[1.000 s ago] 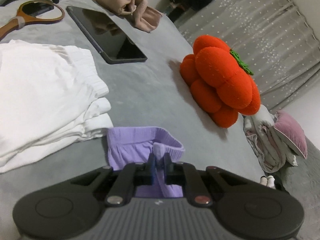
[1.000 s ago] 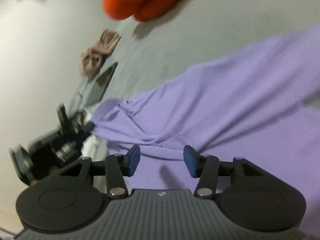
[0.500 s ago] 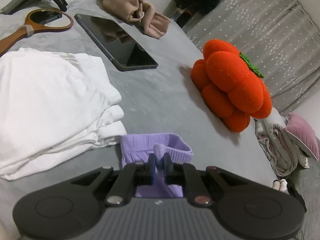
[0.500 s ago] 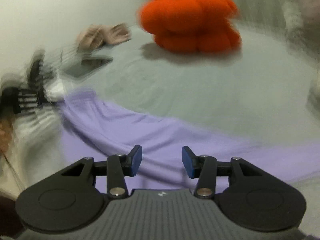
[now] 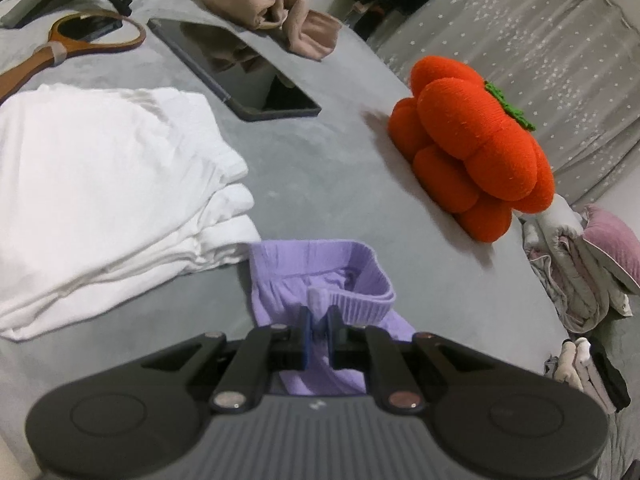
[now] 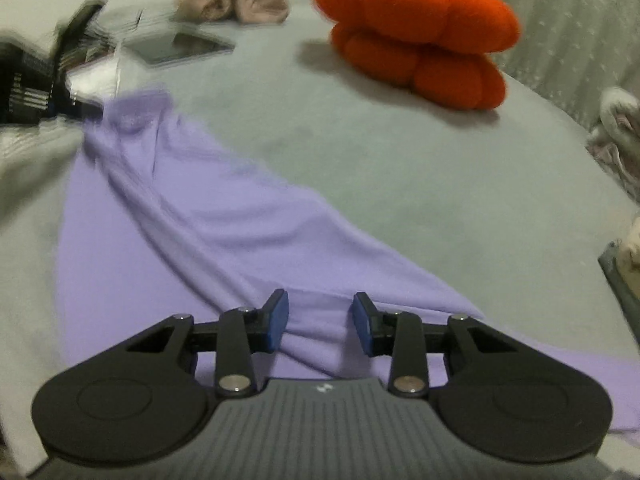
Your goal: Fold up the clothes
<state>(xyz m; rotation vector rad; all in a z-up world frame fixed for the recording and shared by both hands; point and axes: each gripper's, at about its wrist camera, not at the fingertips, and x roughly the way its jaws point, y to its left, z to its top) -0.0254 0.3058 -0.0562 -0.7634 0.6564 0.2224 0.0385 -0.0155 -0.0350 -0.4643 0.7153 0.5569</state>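
Note:
A purple garment [image 6: 192, 224] lies stretched across the grey bed. My left gripper [image 5: 319, 330] is shut on the ribbed waistband end of the purple garment [image 5: 320, 276], holding it just above the bed beside a folded white stack [image 5: 100, 192]. My right gripper [image 6: 320, 320] is open and empty, low over the garment's other end, with purple cloth lying between its blue fingertips [image 6: 278, 312]. The left gripper [image 6: 36, 88] shows blurred at the far left of the right wrist view, at the garment's far end.
An orange pumpkin plush [image 5: 472, 160] sits right of the garment, also seen in the right wrist view [image 6: 416, 36]. A dark tablet [image 5: 236, 68], a beige cloth [image 5: 272, 4] and a wooden hand mirror [image 5: 80, 36] lie further back. Bundled bedding [image 5: 584, 264] hangs off the right edge.
The left gripper has drawn back a little with the waistband. The right gripper has swung round and dropped towards the garment's near end, staying open.

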